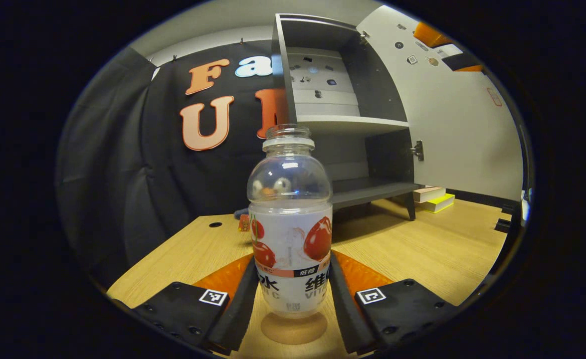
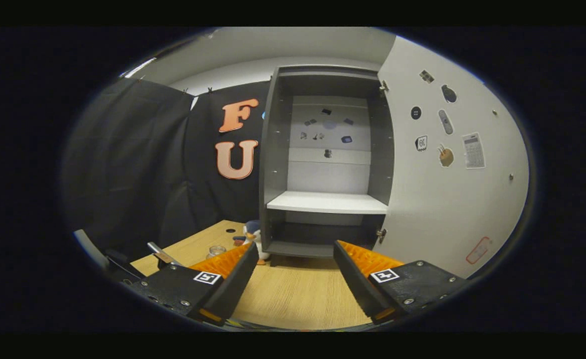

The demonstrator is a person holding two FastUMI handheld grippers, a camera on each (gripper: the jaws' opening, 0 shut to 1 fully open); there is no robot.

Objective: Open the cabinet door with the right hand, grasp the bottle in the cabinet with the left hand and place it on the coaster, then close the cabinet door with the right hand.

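Bottle [image 1: 291, 224] stands on coaster [image 1: 293, 327], left gripper [image 1: 293, 294] clasping it; right gripper [image 1: 293, 284] gapes empty before open cabinet [image 2: 322, 164].

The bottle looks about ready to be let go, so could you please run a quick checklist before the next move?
1. bottle upright: ok.
2. Bottle over the coaster: ok; whether its base rests on it: cannot tell.
3. left gripper fingers against the bottle's sides: cannot tell, they flank it closely.
4. right gripper open with nothing between its fingers, ready for the door: ok.
5. cabinet door shut: not ok, it stands wide open.
6. cabinet shelves bare, nothing blocking the door: ok.
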